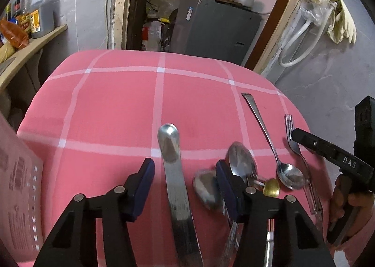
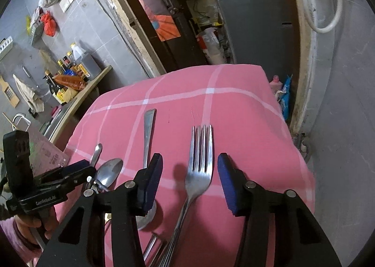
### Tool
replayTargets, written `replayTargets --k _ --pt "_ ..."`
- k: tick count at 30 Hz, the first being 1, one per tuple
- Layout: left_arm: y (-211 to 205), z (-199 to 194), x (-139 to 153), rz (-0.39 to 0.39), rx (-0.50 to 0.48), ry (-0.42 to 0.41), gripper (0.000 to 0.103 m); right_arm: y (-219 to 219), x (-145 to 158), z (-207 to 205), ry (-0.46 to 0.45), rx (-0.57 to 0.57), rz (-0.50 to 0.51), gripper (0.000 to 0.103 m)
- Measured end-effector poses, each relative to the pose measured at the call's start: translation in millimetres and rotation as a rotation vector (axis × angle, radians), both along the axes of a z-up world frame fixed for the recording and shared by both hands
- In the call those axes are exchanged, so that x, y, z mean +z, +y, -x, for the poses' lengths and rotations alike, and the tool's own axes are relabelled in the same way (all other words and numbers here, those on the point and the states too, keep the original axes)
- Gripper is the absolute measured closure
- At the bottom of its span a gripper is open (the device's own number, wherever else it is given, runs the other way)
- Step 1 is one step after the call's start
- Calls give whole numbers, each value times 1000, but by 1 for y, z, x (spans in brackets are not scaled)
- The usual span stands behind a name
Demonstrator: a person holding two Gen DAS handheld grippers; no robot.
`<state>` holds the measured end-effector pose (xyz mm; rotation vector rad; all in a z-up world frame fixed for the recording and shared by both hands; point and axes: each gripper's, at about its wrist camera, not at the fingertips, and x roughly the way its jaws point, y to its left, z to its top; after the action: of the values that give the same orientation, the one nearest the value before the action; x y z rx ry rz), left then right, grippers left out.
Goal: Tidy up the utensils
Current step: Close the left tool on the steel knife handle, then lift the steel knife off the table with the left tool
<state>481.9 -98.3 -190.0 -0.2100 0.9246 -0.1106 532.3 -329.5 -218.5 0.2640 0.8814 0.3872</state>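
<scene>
A pink tabletop (image 1: 112, 107) crossed by white check lines carries a scatter of steel cutlery. The left claw (image 1: 185, 187) stands apart over a broad flat handle (image 1: 174, 187) lying between its pads, neither pad pressing on it; a large spoon bowl (image 1: 241, 161) shows just past its right pad. The right claw (image 2: 189, 180) also stands apart, its blue pads flanking a fork (image 2: 199, 166) whose tines point away, clear of both pads. Between the two tools lies a slim spoon (image 1: 276, 150), handle toward the far edge. A small brass-coloured piece (image 1: 271, 187) sits near its bowl.
</scene>
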Motion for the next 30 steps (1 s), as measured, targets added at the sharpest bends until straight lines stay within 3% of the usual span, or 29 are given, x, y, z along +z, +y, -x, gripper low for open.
replayTargets --k 2,6,9,12,15,18,21,25,30 --pt "0 -5 1 8 8 6 54 1 0 -3 4 15 0 59" --pt "1 -11 2 -23 23 35 68 -1 1 -8 7 42 -3 59" --pt "-2 -15 4 -83 25 84 80 -1 0 -12 19 53 -2 59" --pt "-12 -22 6 -164 -1 142 81 4 0 -15 32 75 29 60" --pt "-16 -26 7 -190 -3 175 83 8 1 -18 34 76 78 76" --pt "-14 -26 8 -171 -7 179 86 4 0 -20 51 66 64 90" --pt "-8 -22 8 -113 -13 162 87 -1 -1 -20 62 60 28 91" --pt "8 -15 5 36 -18 152 88 -3 0 -11 60 68 3 96" --pt "14 -2 2 110 -11 160 87 -6 3 5 58 56 -15 98"
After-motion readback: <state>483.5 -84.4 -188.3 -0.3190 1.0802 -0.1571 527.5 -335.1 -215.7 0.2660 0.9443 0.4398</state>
